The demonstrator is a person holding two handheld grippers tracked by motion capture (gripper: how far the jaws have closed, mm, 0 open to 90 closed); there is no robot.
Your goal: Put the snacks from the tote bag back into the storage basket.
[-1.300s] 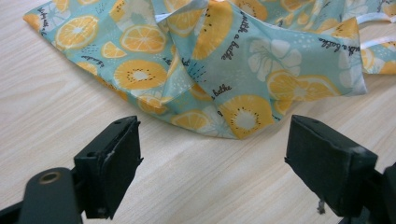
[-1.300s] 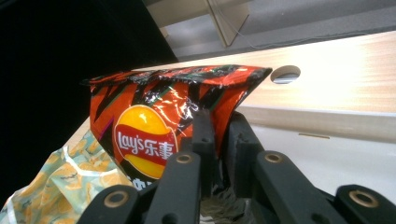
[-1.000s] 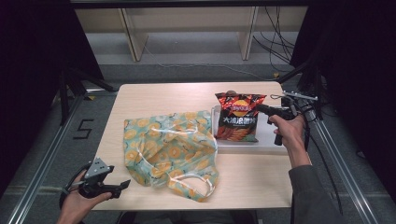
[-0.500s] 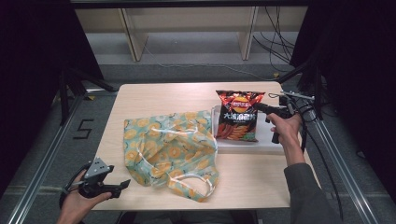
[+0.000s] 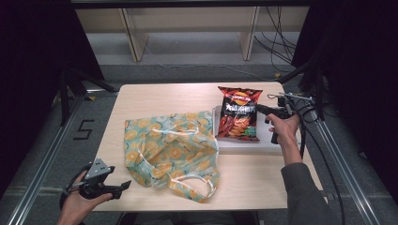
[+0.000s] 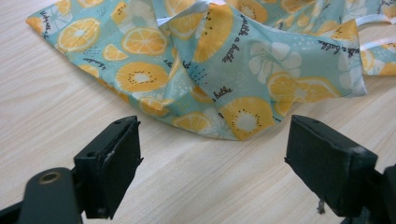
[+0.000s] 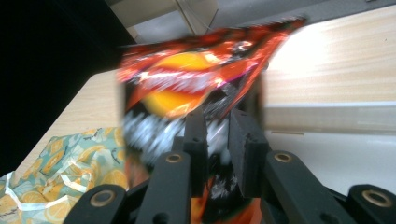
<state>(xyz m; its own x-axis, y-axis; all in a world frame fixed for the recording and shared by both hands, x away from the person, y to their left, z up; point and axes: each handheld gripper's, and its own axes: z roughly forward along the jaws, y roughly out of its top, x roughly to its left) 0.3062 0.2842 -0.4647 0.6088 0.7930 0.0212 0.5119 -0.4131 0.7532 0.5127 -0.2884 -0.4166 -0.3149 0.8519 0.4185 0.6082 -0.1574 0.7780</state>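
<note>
Light wooden table (image 5: 178,96): fruit-print fabric bag (image 5: 169,150) near-left, white tray (image 5: 244,143) on its right side.

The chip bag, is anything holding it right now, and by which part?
Yes: the right hand-held gripper pinches the chip bag by its right side edge. The left hand-held gripper is open, holding nothing.

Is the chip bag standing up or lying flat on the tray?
Standing up. The chip bag rises on end from the white tray, its edge pinched in the right gripper; its top leans toward the table's far side.
</note>
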